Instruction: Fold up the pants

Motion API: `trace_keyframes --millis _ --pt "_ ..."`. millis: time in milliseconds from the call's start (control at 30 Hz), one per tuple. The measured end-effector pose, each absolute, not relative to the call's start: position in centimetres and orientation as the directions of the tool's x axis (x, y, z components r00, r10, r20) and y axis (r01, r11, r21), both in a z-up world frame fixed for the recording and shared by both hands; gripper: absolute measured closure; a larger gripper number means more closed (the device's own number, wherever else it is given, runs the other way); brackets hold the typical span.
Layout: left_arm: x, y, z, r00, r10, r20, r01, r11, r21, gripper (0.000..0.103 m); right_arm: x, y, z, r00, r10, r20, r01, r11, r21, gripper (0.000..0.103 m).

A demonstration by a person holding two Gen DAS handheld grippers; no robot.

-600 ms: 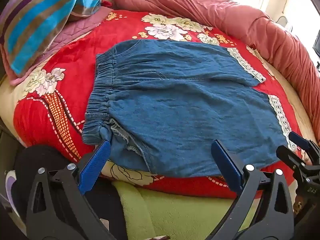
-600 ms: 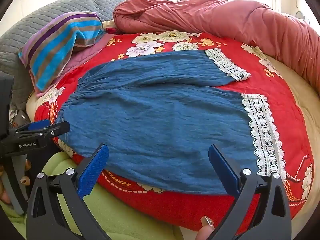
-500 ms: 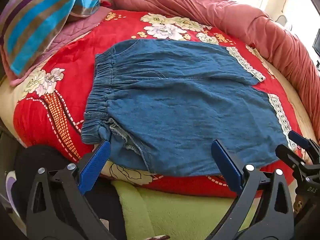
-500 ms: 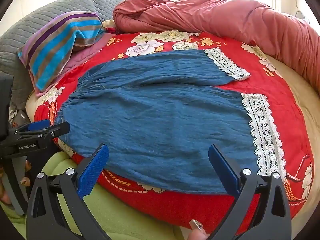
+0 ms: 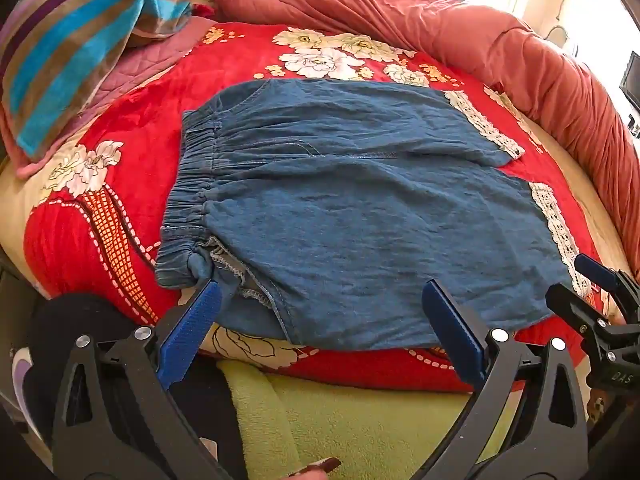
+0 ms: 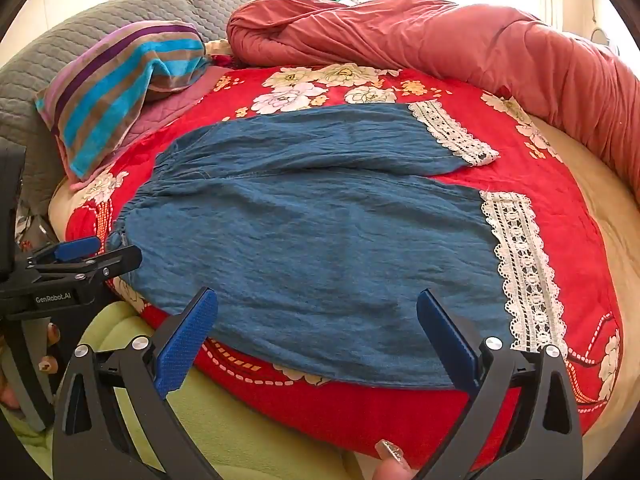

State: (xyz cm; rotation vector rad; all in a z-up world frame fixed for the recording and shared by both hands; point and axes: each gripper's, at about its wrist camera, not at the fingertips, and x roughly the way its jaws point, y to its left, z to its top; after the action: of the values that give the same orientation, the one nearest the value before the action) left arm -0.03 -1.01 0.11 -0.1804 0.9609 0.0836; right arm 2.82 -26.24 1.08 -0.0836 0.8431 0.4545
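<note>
So at this point you hadn't really started the fold. The blue denim pants with the gathered elastic waistband and white lace hems [image 5: 352, 216] were lying spread flat on the red floral blanket [image 5: 132, 128], waistband off to the left, both legs running to the right and splayed apart in a V, one nearer you and one farther back. No crease anywhere that I could see, and the near waistband corner was a bit bunched with the inside seam showing. Your left gripper with the blue pads [image 5: 320, 320] was hanging over the near edge by that bunched corner, jaws spread wide, nothing between them. Your right gripper [image 6: 316, 332] was in the same shape, wide apart and empty, over the near edge toward the lace hem. Neither pad looked like it was pinching fabric. So I'd say everything was still ahead of you: grab the near edge at both ends, bring one leg over onto the other, then fold hem to waistband.
</note>
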Motion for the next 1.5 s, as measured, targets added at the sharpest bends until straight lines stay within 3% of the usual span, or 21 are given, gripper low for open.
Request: trace_keyframes --millis 1500 --pt "-0.31 -0.55 0.6 0.581 0.018 -0.813 -0.161 0.983 -0.093 0.008 3.58 -25.8 1.01 0.568 0.344 -0.748 -0.426 0.9 0.091 0.004"
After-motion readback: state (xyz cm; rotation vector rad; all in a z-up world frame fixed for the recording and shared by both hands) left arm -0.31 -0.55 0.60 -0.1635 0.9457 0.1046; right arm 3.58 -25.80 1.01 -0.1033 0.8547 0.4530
